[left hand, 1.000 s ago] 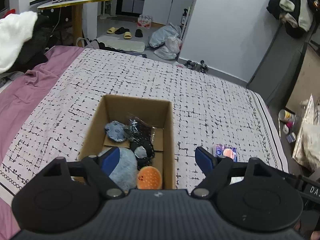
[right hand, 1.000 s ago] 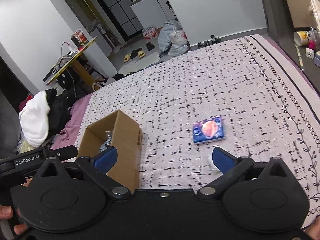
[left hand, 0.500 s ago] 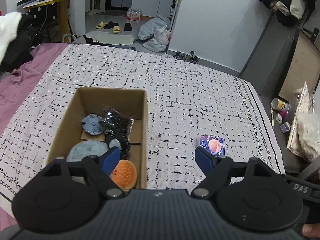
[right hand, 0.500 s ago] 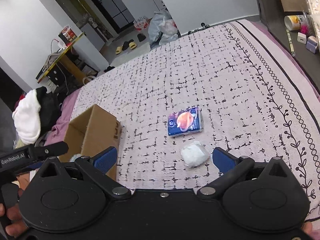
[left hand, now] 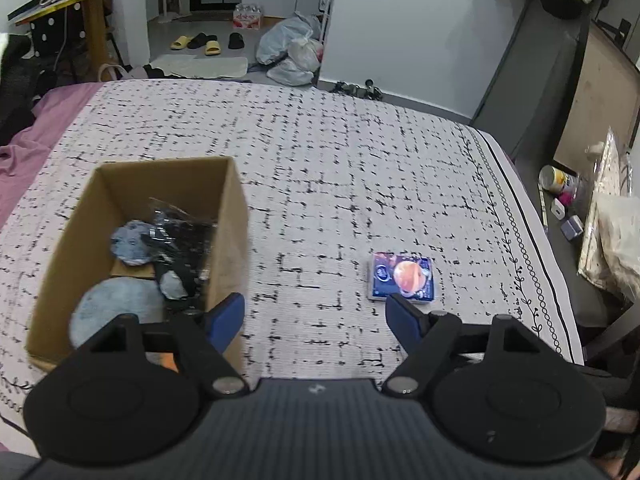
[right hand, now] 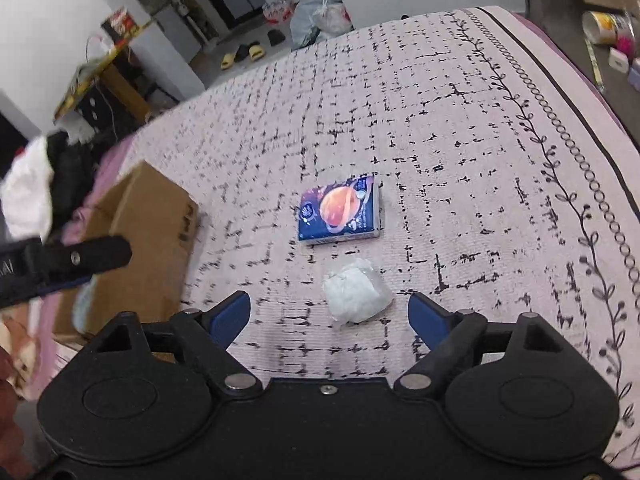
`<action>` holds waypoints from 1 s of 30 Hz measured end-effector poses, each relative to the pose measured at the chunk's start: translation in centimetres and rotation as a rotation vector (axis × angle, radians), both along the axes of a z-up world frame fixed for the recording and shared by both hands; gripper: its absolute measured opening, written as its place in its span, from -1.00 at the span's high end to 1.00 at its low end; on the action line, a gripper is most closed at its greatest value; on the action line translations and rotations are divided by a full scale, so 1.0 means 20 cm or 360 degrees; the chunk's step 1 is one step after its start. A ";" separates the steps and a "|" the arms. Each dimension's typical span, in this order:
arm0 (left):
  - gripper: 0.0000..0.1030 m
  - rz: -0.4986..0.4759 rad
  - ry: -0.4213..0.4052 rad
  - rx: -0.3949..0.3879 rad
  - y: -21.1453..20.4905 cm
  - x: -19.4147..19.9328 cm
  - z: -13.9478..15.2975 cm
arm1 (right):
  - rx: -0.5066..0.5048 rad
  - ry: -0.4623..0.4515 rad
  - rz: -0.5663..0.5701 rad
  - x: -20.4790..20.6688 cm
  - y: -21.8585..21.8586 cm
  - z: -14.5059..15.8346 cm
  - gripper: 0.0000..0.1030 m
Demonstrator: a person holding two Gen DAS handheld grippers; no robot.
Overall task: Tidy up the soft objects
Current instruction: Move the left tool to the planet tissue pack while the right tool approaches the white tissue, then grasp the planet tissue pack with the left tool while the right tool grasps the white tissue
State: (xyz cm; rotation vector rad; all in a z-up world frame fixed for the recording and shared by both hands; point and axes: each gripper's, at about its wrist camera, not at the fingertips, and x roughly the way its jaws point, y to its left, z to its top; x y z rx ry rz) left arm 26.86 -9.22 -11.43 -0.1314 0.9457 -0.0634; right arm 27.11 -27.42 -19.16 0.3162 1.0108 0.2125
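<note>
A cardboard box [left hand: 234, 216] stands on the bed at the left and holds blue soft toys [left hand: 116, 308], a black bagged item [left hand: 180, 236] and something orange. It also shows in the right wrist view [right hand: 156, 216]. A blue tissue pack [left hand: 402, 277] with an orange planet lies on the bedspread; it shows in the right wrist view [right hand: 340, 210] too. A white crumpled soft lump [right hand: 356, 290] lies just in front of my right gripper [right hand: 330, 312], which is open and empty. My left gripper [left hand: 316, 316] is open and empty, right of the box.
The bedspread [left hand: 320, 160] is white with black marks. Its right edge drops to a floor with a can and small items [left hand: 560, 188]. A purple sheet [left hand: 24, 140] lies at the left. Slippers and bags [left hand: 288, 52] lie on the floor beyond.
My left gripper has moved right, from over the box to the bedspread beside it. My right gripper has drawn nearer the white lump, which has come into view.
</note>
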 end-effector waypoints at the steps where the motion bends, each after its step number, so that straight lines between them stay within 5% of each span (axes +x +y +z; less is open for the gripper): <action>1: -0.46 -0.0006 0.0006 -0.0001 -0.02 0.01 -0.01 | -0.0006 0.0005 0.0017 0.01 0.01 -0.01 -0.65; 10: -0.04 -0.0054 0.0116 0.0003 -0.14 0.13 -0.19 | -0.0075 0.0065 0.0044 0.11 0.02 -0.15 -0.32; 13: 0.03 -0.0075 0.0145 0.0008 -0.18 0.16 -0.24 | -0.0106 0.0089 0.0070 0.15 0.04 -0.18 0.12; 23: 0.00 -0.0106 0.0257 -0.0029 -0.27 0.34 -0.38 | -0.0037 0.0126 -0.0252 0.20 -0.16 -0.20 0.14; 30: -0.28 -0.0129 0.0313 -0.0061 -0.35 0.45 -0.46 | -0.0091 0.0142 -0.0354 0.21 -0.21 -0.22 0.14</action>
